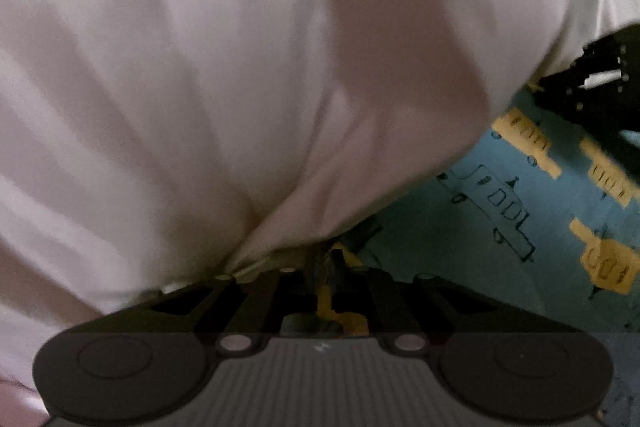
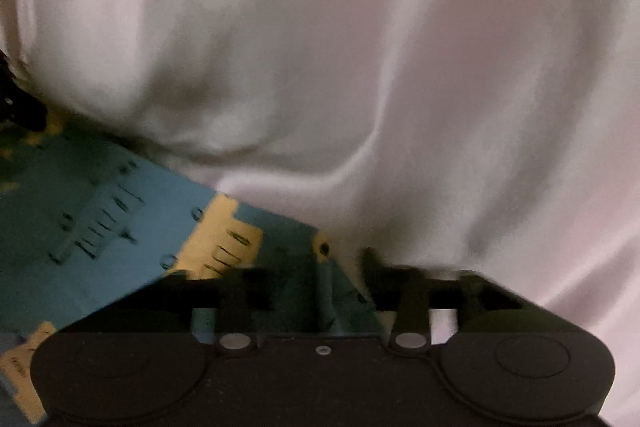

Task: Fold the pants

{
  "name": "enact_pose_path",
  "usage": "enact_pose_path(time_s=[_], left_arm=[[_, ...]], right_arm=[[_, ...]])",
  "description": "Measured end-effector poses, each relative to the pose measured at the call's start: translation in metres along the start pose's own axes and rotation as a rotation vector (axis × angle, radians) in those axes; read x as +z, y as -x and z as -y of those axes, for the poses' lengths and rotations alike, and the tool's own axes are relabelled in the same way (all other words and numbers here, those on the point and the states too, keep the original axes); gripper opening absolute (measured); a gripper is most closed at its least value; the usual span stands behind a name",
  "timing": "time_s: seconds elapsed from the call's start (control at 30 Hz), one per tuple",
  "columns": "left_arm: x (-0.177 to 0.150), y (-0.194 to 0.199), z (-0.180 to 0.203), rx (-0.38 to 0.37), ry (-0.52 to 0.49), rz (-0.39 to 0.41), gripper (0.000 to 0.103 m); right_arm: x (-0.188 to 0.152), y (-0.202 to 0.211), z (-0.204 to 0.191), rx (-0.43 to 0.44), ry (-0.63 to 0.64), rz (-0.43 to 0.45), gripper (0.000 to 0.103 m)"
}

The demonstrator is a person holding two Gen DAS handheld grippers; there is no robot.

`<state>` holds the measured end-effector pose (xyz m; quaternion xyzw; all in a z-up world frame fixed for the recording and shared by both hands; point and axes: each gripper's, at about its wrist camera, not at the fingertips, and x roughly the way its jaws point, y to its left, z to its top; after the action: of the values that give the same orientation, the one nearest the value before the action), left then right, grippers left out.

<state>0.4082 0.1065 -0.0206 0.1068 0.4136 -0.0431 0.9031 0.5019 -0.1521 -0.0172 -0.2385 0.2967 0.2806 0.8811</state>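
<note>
The pants [image 1: 208, 75] are pale pink and soft, and they fill most of both views. They hang up in the air in big loose folds, above a blue cloth [image 1: 520, 227] with yellow shapes on it that lies on the worktop.

The left claw [image 1: 320, 259] is pinched tight on a bit of the pants, and the folds fan out from that spot, so this claw looks to be carrying some of the weight. The right claw [image 2: 344, 267] is down at the edge of the pants too. Its view is blurry, so I cannot tell if it is pinching the cloth or not. In the left view the other claw shows as a dark shape at the right edge.

I think the pants are held up high so they hang straight and smooth. Then one half could be laid over the other half.
</note>
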Motion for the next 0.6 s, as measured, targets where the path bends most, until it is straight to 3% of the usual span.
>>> enact_pose_path(time_s=[0.2,0.4,0.53,0.6], left_arm=[[-0.014,0.017,-0.037,-0.111,0.064,0.033,0.029],[-0.016,0.016,-0.037,-0.169,0.017,0.006,0.029],[-0.014,0.003,-0.035,-0.101,-0.003,-0.046,0.029],[-0.013,0.000,-0.036,-0.102,0.001,-0.073,0.028]], right_arm=[[-0.002,0.019,-0.014,0.079,0.018,0.022,0.073],[0.006,0.011,-0.024,0.118,0.048,0.003,0.077],[0.017,-0.014,-0.027,0.145,0.051,-0.043,0.076],[0.026,-0.020,-0.025,0.180,0.059,-0.078,0.076]])
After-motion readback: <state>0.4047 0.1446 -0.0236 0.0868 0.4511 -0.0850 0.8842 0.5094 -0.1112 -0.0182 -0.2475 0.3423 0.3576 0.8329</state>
